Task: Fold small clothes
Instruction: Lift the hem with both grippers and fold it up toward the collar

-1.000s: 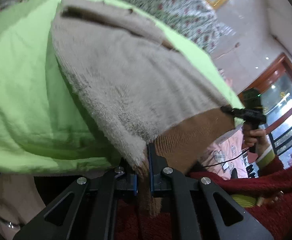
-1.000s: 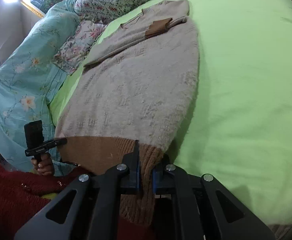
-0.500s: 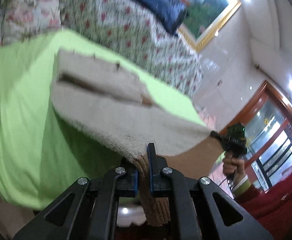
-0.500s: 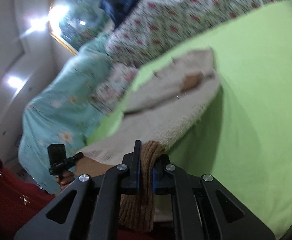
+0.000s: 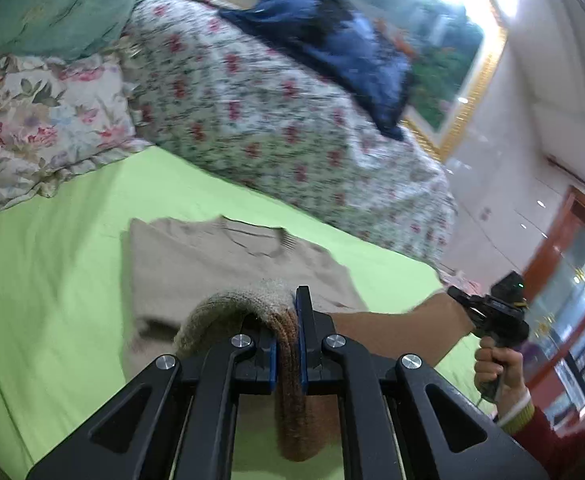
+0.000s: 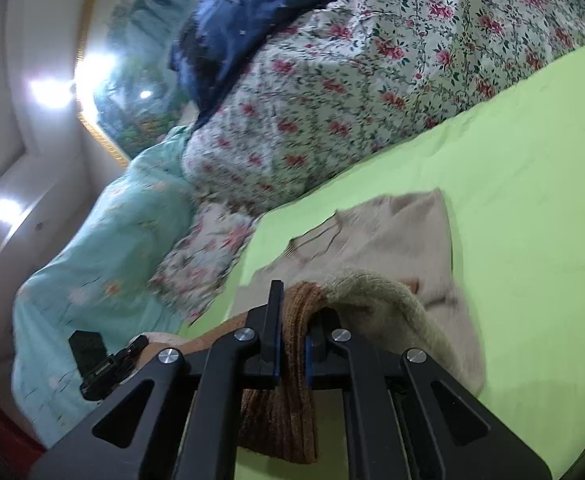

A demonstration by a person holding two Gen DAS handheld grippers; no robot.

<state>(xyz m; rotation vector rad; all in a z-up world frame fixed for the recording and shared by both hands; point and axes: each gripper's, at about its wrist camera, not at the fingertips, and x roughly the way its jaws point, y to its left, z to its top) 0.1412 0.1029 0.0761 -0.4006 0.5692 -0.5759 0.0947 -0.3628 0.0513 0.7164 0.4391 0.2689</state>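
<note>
The brown ribbed hem of a beige knitted sweater [image 5: 228,268] is being pinched between the blue-padded jaws of the left gripper [image 5: 286,344], with the knit bunched in the narrow gap and its end hanging down below the fingers. The opposite corner of the same hem is being pinched in the same way by the right gripper [image 6: 292,340], whose jaws are pressed together on the brown band. The hem is being held stretched in the air between the two grippers, while the sweater's upper part, with the neckline facing up, is lying flat on the lime-green bedsheet [image 5: 52,288]. In the left wrist view the right gripper is being seen from the side, gripped by a hand [image 5: 496,364] with a red sleeve behind it. Beyond the sweater, a rose-patterned quilt [image 6: 372,80] is being shown heaped along the head of the bed, with a dark blue cloth [image 6: 252,12] lying on top of it, a floral pillow [image 5: 44,128] beside it and a turquoise flowered quilt [image 6: 104,232] further along. A gold-framed landscape painting [image 5: 452,80] is hanging on the wall behind.
</note>
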